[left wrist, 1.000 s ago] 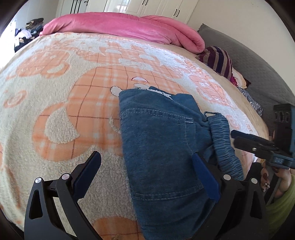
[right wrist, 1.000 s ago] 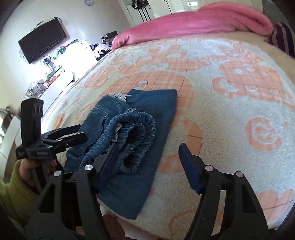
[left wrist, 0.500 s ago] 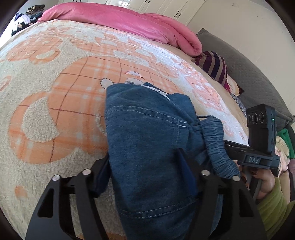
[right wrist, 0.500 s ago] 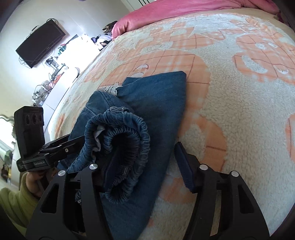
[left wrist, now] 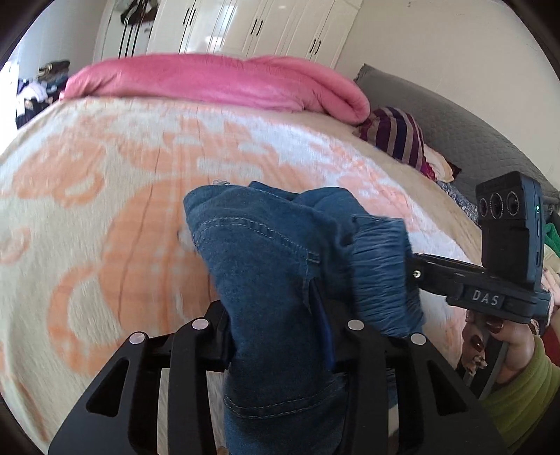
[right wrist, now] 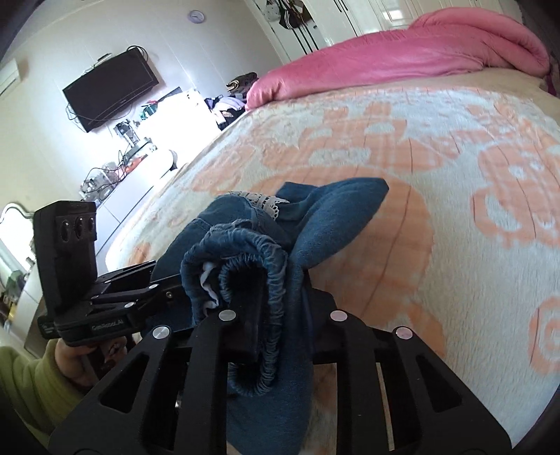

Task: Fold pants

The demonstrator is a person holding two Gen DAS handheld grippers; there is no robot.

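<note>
Bedroom, orange-patterned fleece blanket (left wrist: 105, 217) under folded blue denim pants (left wrist: 276, 266). My left gripper (left wrist: 276, 336) and right gripper (right wrist: 280, 315) both clamp near edge; bundle's long axis runs away from me.

White wardrobes (left wrist: 266, 24), wall-mounted television (right wrist: 111, 89).

Jeans (left wrist: 266, 266) were blue denim, white lace trim (right wrist: 260, 203). Blanket (left wrist: 105, 196) cream with orange patterning. Duvet (left wrist: 210, 80) pink. Grippers black.
</note>
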